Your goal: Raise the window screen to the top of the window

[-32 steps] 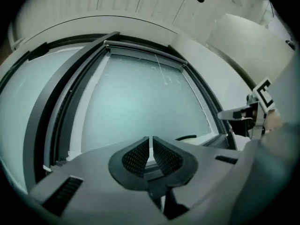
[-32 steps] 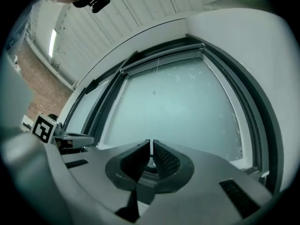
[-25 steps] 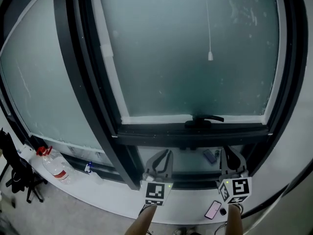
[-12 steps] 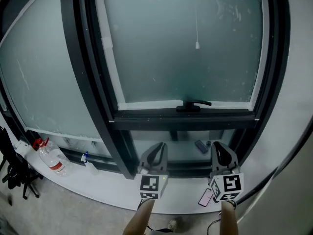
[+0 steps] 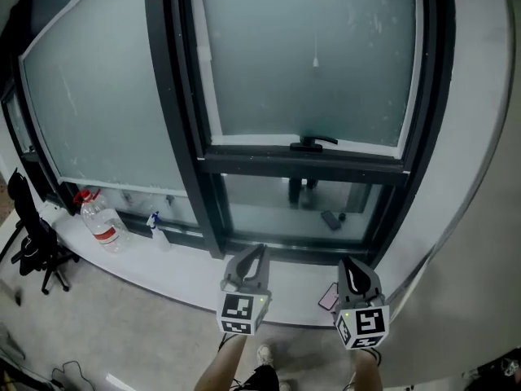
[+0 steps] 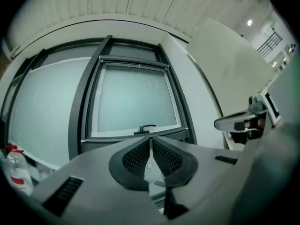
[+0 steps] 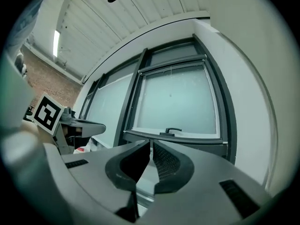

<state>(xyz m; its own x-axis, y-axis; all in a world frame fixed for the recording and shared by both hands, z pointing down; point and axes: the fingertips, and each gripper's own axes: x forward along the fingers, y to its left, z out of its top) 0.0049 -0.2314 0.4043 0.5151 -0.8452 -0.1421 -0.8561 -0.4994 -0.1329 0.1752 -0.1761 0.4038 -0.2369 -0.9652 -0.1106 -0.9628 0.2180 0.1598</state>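
The dark-framed window (image 5: 186, 137) holds a pale frosted panel (image 5: 309, 63). Along its lower edge runs a dark bar with a black handle (image 5: 312, 143). A thin cord with a white end (image 5: 315, 62) hangs in front of the panel. Below the bar is a lower pane (image 5: 269, 214). My left gripper (image 5: 257, 252) and right gripper (image 5: 349, 265) are both shut on nothing and held side by side in front of the sill, well short of the window. The handle (image 6: 148, 128) shows just above the left gripper (image 6: 150, 139), and the handle (image 7: 172, 131) above the right gripper (image 7: 151, 144).
A white sill (image 5: 163, 263) runs below the window. On it stand a water bottle with a red cap (image 5: 101, 222) and a small spray bottle (image 5: 156, 223), and a phone (image 5: 328, 296) lies near the right gripper. A black stand (image 5: 32, 243) is at the left.
Both grippers have drawn back and down from the window. The view has pulled away, so the sill and the floor now show more. The handle bar sits higher in the picture.
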